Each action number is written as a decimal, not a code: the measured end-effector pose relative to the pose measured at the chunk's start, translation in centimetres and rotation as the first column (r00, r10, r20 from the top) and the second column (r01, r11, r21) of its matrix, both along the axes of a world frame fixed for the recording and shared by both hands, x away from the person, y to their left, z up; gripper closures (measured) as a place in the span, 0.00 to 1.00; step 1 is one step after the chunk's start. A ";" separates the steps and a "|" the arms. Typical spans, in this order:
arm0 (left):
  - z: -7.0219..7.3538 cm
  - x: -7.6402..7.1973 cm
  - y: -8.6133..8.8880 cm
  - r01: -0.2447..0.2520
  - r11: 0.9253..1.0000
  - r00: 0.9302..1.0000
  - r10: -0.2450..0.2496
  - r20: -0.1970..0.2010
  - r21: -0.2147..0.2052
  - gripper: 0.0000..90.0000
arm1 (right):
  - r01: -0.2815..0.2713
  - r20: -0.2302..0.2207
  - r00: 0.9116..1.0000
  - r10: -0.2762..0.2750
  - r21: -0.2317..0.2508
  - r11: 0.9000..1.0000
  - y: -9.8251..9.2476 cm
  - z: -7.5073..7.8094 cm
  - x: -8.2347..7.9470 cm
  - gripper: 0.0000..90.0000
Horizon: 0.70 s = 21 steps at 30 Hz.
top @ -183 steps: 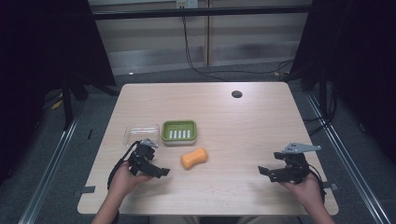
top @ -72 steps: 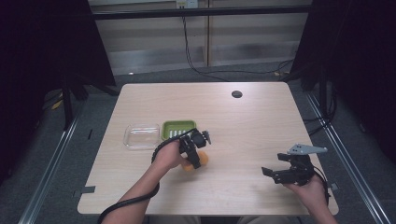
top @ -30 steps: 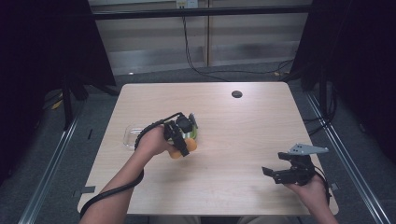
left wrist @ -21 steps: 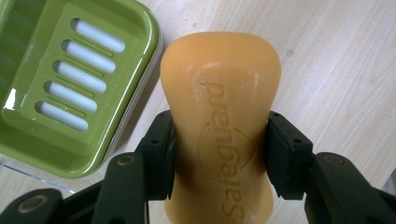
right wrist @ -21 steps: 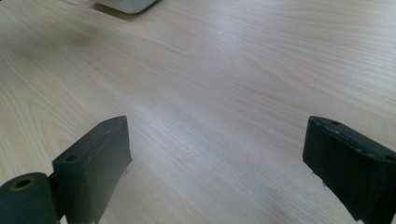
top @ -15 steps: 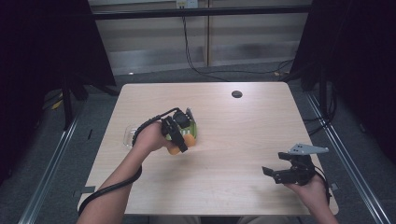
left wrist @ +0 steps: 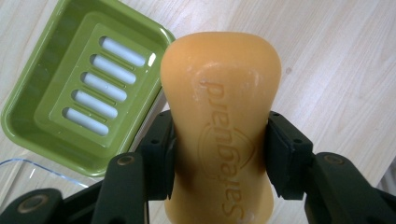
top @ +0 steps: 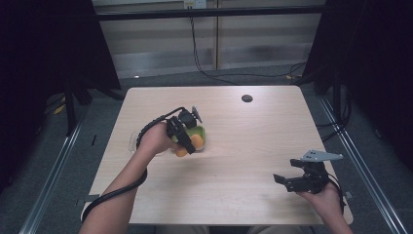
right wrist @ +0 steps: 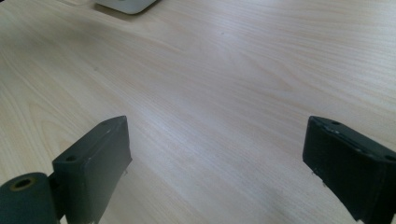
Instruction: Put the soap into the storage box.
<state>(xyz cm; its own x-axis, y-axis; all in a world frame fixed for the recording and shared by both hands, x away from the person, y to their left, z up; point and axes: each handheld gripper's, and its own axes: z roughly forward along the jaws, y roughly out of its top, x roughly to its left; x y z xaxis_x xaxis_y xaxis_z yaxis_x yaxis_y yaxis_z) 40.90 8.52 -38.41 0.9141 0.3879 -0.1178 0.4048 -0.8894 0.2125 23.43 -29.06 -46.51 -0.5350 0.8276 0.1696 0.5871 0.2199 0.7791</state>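
Left claw [left wrist: 219,140] clenched on an orange soap bar [left wrist: 219,121], jaws pressing both narrow sides at the bar's waist. Embossed lettering on the bar's face reads upside down in the left gripper view. Bar sticks out past the jaw tips, rounded end forward. Just beyond and to the left of the bar in that view: green soap dish [left wrist: 56,116] with slotted insert, five pale slots showing, lying on the wooden surface [left wrist: 336,70]. Clear plastic tray [left wrist: 28,175] edge peeks out under the dish's near corner. In the high view the left claw [top: 187,141] holds the soap bar [top: 195,142] at the green soap dish [top: 202,134]; contact between bar and dish can't be told.

Right claw [right wrist: 217,163] released, jaws wide apart, bare wood grain between them. A white object [right wrist: 126,4] sits far ahead at the top edge, too cut off to identify. High view: right claw [top: 285,181] low over the surface [top: 253,126] near its front right corner, well apart from the left claw. Dark round hole [top: 247,98] far beyond.
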 end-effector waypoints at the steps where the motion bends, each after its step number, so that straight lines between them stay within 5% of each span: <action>1: 0.0 0.0 0.0 -0.029 0.999 1.000 0.029 0.002 -0.013 0.56 | 0.001 0.001 1.000 -0.001 -0.003 1.000 0.0 0.0 0.0 0.08; 15: 0.5 1.1 0.4 -0.011 1.000 1.000 0.011 -0.014 0.008 0.56 | 0.000 0.000 1.000 0.000 -0.001 1.000 0.0 0.0 0.0 0.08; 18: 0.4 1.0 0.4 -0.052 0.998 0.999 0.052 -0.003 -0.020 0.56 | 0.000 -0.003 1.000 0.000 0.000 1.000 0.0 0.0 0.0 0.08; 21: 0.6 1.4 0.5 -0.025 1.000 1.000 0.025 -0.010 -0.002 0.56 | -0.001 -0.005 1.000 0.001 0.000 1.000 0.0 0.0 0.0 0.08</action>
